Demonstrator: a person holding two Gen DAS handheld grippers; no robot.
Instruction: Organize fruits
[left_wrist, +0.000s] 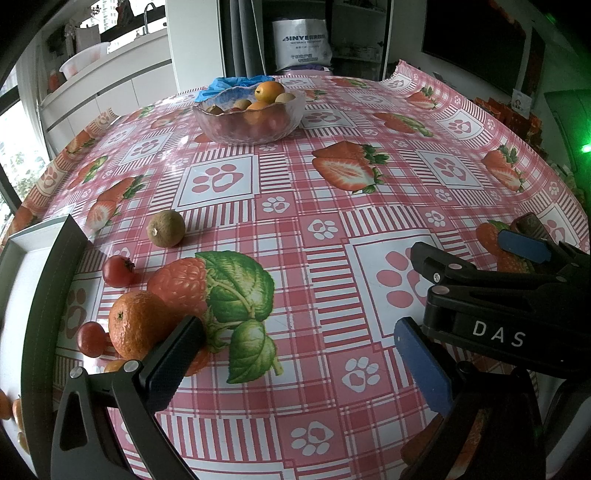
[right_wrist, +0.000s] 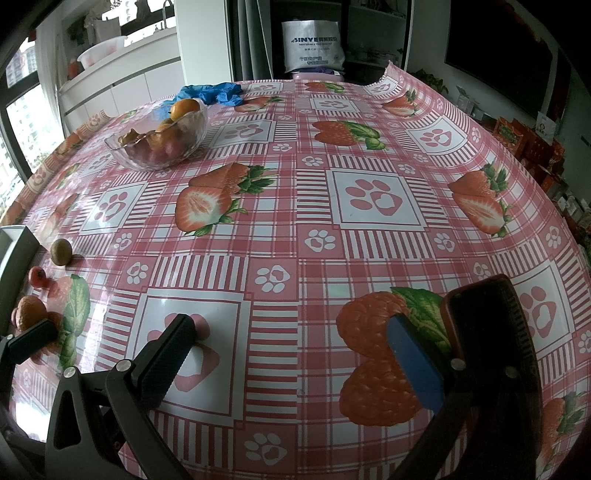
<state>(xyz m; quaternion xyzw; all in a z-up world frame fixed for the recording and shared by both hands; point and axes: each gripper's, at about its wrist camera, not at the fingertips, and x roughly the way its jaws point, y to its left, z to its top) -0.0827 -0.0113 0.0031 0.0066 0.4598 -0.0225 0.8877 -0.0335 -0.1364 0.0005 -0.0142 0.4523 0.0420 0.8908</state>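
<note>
A pink strawberry-print tablecloth (right_wrist: 295, 229) is covering the whole table, and far back on it a glass bowl (left_wrist: 249, 118) is already holding oranges and smaller brown fruits, with a blue glove (right_wrist: 214, 94) crumpled behind it. Near the left edge, beside a white tray (left_wrist: 22, 243), the loose fruits are sitting: an orange (left_wrist: 138, 325), a brown kiwi-like fruit (left_wrist: 166, 228) and two cherry tomatoes (left_wrist: 118, 271). The left gripper (left_wrist: 295, 354) is hanging released and empty, its dark finger just beside the orange; the right gripper (right_wrist: 291, 354) is likewise spread wide, holding nothing. The orange looks firm and fairly heavy, best pinched across its middle; the tomatoes look soft, slick and prone to rolling, so a light squeeze seems wise. Only the left view is showing the second tomato clearly and more fruit at the tray's rim; the right view is showing the bare right side.
</note>
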